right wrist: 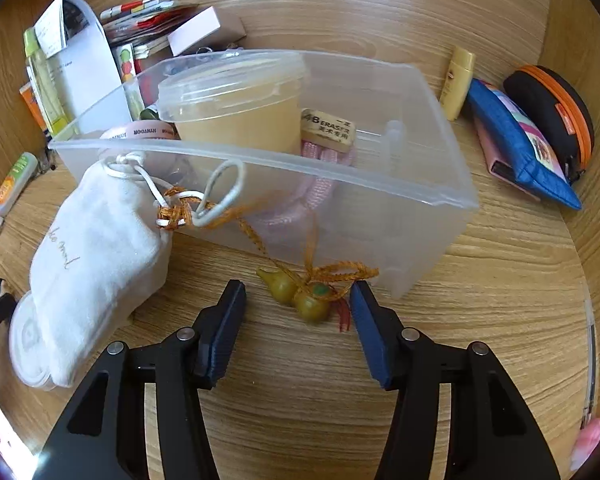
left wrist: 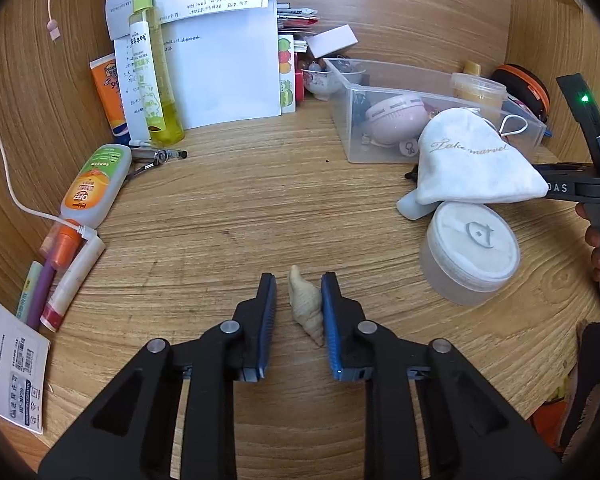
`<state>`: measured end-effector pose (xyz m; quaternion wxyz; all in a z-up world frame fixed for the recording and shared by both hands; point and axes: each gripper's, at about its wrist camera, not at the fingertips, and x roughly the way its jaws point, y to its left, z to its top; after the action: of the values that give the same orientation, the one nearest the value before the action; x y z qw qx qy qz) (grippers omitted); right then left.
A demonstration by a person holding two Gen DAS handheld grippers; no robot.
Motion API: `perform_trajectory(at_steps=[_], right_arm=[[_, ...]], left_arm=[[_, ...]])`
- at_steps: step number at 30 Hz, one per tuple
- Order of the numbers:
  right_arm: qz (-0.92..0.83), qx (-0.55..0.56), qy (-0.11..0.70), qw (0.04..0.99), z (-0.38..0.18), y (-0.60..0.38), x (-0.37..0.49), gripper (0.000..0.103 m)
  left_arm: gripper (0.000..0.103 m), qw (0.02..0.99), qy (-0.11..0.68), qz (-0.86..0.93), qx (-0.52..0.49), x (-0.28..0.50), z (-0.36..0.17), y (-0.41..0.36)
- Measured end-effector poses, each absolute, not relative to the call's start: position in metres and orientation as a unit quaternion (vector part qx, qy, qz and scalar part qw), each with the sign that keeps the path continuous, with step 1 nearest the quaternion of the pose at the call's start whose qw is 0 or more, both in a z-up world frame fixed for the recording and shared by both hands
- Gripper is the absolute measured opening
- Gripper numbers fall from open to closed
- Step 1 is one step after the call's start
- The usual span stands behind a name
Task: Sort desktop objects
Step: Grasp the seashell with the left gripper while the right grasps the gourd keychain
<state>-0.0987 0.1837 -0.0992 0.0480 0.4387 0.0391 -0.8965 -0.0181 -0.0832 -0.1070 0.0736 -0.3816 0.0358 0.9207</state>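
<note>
Nearest to us, our left gripper (left wrist: 299,280) is reaching down to the wooden desk (left wrist: 236,220), its jaws drawn narrow around a small cream spiral shell (left wrist: 307,305). The right pad is touching the shell's side while a thin gap is showing at the left pad, so we cannot tell that it is truly pinched. The shell is lying on the desk.

Our right gripper (right wrist: 298,286) is hanging with its jaws spread, flanking a yellow-green gourd charm (right wrist: 300,296) that is lying on the desk, neither pad touching it. The charm's orange cord (right wrist: 260,216) is trailing up against the clear plastic bin (right wrist: 420,200) just behind it.

A white drawstring pouch (right wrist: 96,252) is leaning against the bin's left corner, resting on a round frosted jar (left wrist: 470,252). Inside the bin, a lidded tub (right wrist: 236,100) and an eraser (right wrist: 329,130) are sitting. Farther back, a spray bottle (left wrist: 152,60) is standing before some papers (left wrist: 220,60), and a blue pouch (right wrist: 520,140) is lying beside a black-and-orange case (right wrist: 556,116).
</note>
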Motion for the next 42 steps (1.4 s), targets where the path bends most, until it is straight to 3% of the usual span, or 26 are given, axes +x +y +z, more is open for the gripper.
perform_trajectory(at_steps=[3, 9, 19, 20, 21, 22, 40, 42], right_arm=[[-0.896, 0.439, 0.036, 0.056, -0.099, 0.182, -0.101, 0.037], [-0.895, 0.44, 0.041, 0.068, -0.099, 0.183, -0.097, 0.036], [-0.904, 0.42, -0.001, 0.079, -0.085, 0.212, -0.076, 0.036], [-0.905, 0.417, -0.002, 0.079, -0.083, 0.213, -0.074, 0.03], [-0.907, 0.414, -0.006, 0.079, -0.08, 0.216, -0.071, 0.017], [-0.907, 0.414, -0.011, 0.083, -0.078, 0.218, -0.069, 0.013], [-0.919, 0.385, -0.02, 0.086, -0.061, 0.25, -0.052, 0.012], [-0.912, 0.402, -0.021, 0.075, -0.066, 0.254, -0.053, 0.018]], left_arm=[[0.015, 0.075, 0.028, 0.921, -0.38, -0.02, -0.107, -0.087], [0.014, 0.084, -0.018, 0.921, -0.381, -0.02, -0.108, -0.099], [0.014, 0.07, -0.029, 0.922, -0.381, -0.021, -0.101, -0.092], [0.014, 0.066, -0.026, 0.923, -0.378, -0.022, -0.1, -0.09], [0.014, 0.064, -0.027, 0.924, -0.377, -0.024, -0.098, -0.089], [0.014, 0.067, -0.032, 0.924, -0.376, -0.025, -0.097, -0.089], [0.014, 0.111, -0.076, 0.931, -0.34, -0.038, -0.054, -0.065], [0.014, 0.119, -0.078, 0.931, -0.337, -0.039, -0.051, -0.06]])
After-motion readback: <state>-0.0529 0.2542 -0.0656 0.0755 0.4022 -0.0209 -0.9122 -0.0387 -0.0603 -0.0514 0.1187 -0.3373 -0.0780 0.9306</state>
